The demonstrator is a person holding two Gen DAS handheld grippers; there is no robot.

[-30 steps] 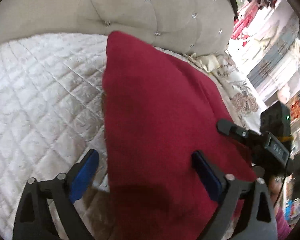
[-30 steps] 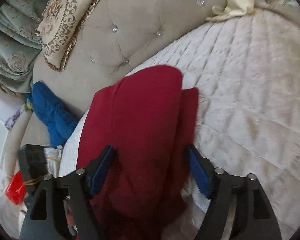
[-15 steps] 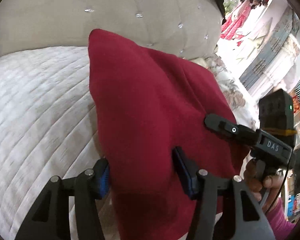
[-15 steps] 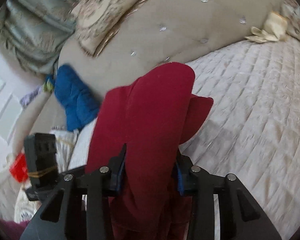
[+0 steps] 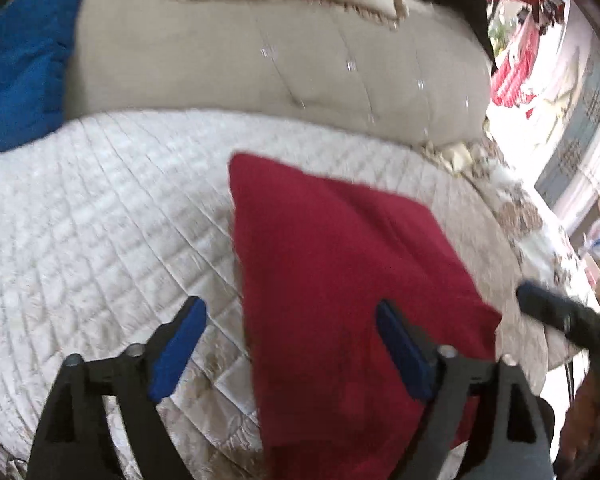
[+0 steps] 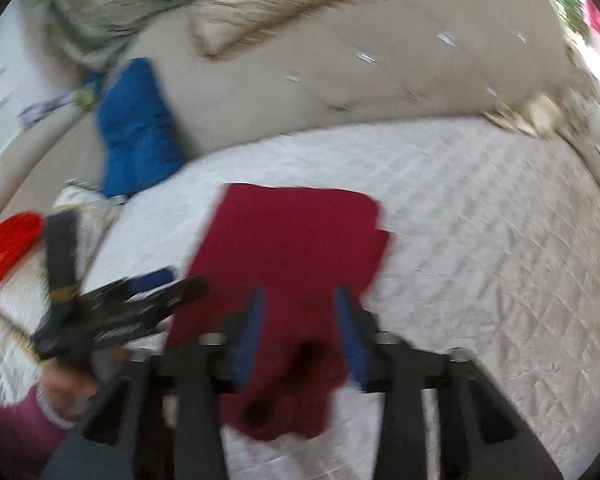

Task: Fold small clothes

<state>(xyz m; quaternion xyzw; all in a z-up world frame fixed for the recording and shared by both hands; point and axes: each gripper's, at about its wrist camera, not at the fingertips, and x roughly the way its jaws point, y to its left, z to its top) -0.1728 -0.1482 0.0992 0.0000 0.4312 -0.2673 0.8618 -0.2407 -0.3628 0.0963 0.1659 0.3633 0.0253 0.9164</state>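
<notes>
On the quilted bed [image 5: 100, 216]: soft, light red garment [image 5: 340, 264] (probably limp). Best pinched at hems. Right gripper [image 6: 300, 320] jaws clamping its near edge; left gripper [image 5: 292, 344] jaws opening, touching nothing.

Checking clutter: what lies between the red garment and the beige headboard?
Only bare white quilt separates the red garment from the headboard, clearest in the left wrist view.

Dark red garment [image 5: 340, 280], folded into a rough rectangle, lies mid-bed on white quilted cover [image 5: 100, 220], its near end bunched and lifted.
</notes>
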